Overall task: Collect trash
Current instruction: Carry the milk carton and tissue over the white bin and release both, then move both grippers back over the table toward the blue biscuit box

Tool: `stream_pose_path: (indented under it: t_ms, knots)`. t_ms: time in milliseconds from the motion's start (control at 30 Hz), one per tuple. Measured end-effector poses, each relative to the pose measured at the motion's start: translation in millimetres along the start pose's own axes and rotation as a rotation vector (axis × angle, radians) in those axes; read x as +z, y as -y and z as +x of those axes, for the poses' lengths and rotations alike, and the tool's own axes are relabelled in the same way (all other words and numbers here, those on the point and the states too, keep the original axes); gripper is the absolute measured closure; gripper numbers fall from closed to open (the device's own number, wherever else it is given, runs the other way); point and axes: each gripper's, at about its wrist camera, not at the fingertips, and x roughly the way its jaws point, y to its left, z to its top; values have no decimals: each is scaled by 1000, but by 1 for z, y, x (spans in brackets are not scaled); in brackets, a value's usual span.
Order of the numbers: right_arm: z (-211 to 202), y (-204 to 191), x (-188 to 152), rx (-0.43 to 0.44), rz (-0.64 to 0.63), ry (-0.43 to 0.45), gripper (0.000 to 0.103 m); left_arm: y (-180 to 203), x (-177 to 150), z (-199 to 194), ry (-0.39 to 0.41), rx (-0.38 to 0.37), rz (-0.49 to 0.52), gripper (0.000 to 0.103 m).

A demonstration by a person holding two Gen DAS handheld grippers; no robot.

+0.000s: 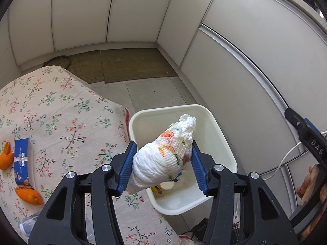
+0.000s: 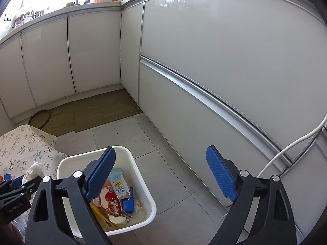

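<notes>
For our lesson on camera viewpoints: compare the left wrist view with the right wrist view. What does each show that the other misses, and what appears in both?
Only the left wrist view shows the orange peels and blue box on the floral cloth.

Only the right wrist view shows the milk carton, red packet and cluttered countertop.

Both show the white bin, the crumpled paper towel in the left gripper, the open right gripper and the brown mat.

The left gripper clamped a crumpled paper towel above the white bin. 2 orange peels and a blue carton lay on the floral tablecloth.
</notes>
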Motion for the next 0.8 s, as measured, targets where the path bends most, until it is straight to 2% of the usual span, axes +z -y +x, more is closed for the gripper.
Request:
stream_pose_path:
  t_ms: [200, 267, 300, 333, 400, 467, 533, 633, 800]
  knots:
    - [0, 1, 0, -8, 0, 4, 14, 8, -1, 12, -14, -9, 3, 51]
    - [0, 1, 0, -9, -1, 4, 14, 8, -2, 15, -22, 1, 5, 44]
    - [0, 0, 1, -9, -1, 3, 14, 8, -3, 16, -25, 7, 4, 32]
    - [0, 0, 1, -8, -1, 2, 14, 7, -4, 16, -24, 10, 3, 25]
    - [0, -2, 1, -6, -1, 3, 14, 4, -5, 13, -18, 23, 2, 20]
    - [-2, -3, 1, -2, -2, 5, 14, -1, -4, 9, -13, 40, -5, 19]
    - [-4, -6, 1, 3, -1, 7, 13, -8, -3, 1, -4, 62, -14, 17]
    - [-7, -14, 2, 22, -3, 11, 10, -22, -2, -15, 34, 132, -29, 8]
    - [-15, -39, 1, 64, -35, 14, 7, -68, -4, -43, 68, 229, -128, 7]
